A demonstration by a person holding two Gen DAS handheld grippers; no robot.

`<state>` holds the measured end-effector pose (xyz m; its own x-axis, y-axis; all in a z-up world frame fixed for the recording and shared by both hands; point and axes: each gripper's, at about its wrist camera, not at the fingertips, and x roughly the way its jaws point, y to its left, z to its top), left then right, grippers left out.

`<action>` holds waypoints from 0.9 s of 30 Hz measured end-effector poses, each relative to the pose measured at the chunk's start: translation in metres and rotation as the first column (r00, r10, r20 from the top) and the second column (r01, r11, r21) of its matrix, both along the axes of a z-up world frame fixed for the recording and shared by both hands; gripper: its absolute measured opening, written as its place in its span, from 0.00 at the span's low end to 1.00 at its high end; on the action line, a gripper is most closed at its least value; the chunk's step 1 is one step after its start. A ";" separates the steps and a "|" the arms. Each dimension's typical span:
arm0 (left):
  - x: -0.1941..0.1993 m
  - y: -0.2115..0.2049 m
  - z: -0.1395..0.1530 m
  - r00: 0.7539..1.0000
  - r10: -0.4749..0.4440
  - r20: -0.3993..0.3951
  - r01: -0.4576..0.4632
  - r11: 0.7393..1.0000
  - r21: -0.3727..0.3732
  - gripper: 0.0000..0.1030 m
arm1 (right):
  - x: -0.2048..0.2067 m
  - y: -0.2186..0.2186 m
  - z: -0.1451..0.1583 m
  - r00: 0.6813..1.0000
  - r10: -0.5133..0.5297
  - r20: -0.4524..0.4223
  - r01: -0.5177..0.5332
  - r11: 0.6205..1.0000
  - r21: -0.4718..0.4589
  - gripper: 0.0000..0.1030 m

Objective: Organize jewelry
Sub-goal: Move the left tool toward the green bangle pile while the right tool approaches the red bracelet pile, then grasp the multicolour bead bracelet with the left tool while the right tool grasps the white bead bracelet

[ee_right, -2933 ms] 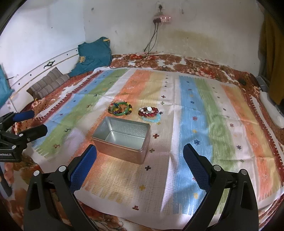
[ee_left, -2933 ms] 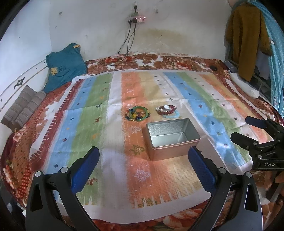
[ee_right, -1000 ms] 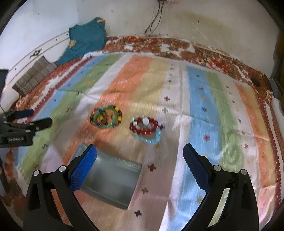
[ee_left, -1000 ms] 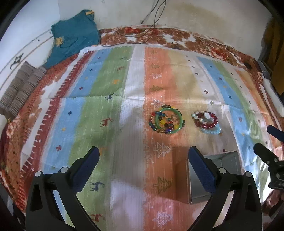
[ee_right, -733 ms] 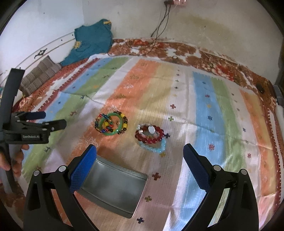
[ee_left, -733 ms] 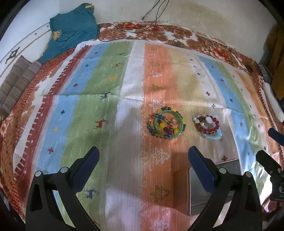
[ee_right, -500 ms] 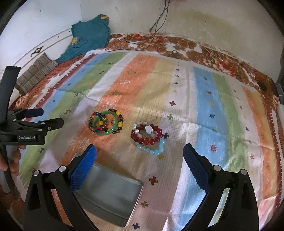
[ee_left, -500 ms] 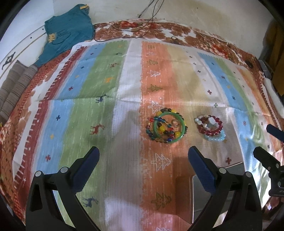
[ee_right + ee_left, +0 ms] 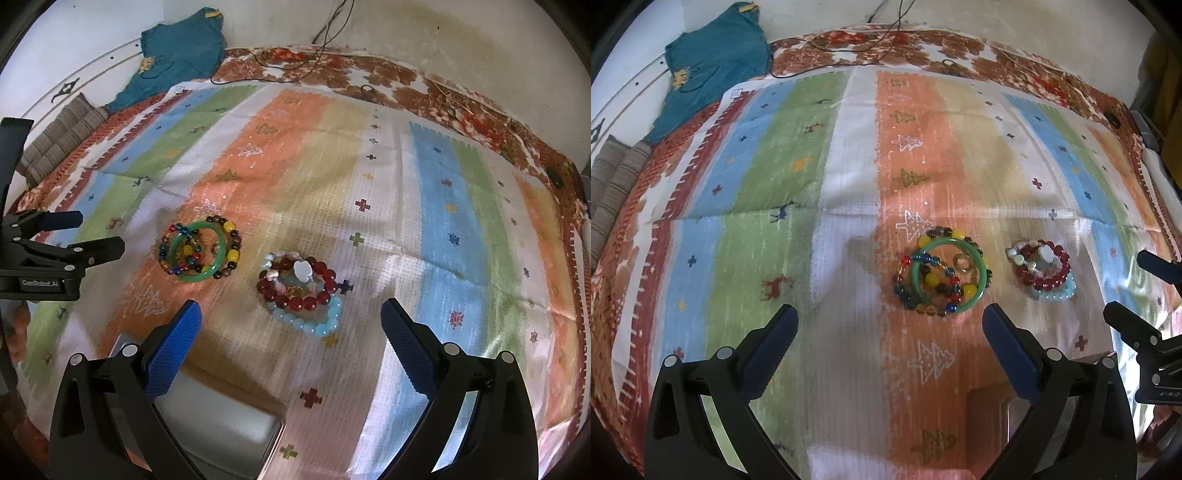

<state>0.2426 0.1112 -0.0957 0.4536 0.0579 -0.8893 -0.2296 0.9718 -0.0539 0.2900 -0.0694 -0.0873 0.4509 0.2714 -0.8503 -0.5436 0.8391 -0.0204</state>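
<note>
Both grippers hover over a striped multicolour woven cloth (image 9: 768, 192) spread on a floral brown bedcover (image 9: 923, 40). Left gripper (image 9: 889, 332) jaws spread wide, nothing between them. Right gripper (image 9: 291, 325) jaws likewise spread, empty. Green glass bangle with multicoloured bead bracelets (image 9: 943, 273) lies on the orange stripe, far of the left gripper, slightly right. Pile of red bead, white stone and pale blue bead bracelets (image 9: 301, 291) lies just right of the bangle pile, apart, mid-cloth, just far of the right gripper. Open silver metal tin (image 9: 221, 432) sits near, partly behind the right gripper's left finger. Teal garment (image 9: 713, 62) far left.
</note>
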 end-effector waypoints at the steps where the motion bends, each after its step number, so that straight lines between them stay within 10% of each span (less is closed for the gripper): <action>1: 0.002 0.001 -0.001 1.000 -0.003 -0.003 0.003 1.000 0.002 0.94 | 0.002 0.000 -0.002 1.000 -0.002 -0.001 0.002 1.000 -0.003 0.96; 14: 0.028 0.009 -0.031 0.996 -0.068 -0.052 0.068 0.998 -0.007 0.88 | 0.027 0.011 -0.023 0.998 0.007 -0.057 -0.007 1.000 -0.015 0.90; 27: 0.054 0.010 -0.049 0.990 -0.119 -0.076 0.115 0.992 -0.054 0.60 | 0.051 0.027 -0.048 0.995 0.020 -0.098 -0.026 0.998 -0.065 0.70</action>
<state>0.2967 0.1211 -0.1449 0.3830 -0.0363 -0.9231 -0.1198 0.9888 -0.0886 0.3414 -0.0423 -0.1353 0.3592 0.2225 -0.9063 -0.5646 0.8251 -0.0212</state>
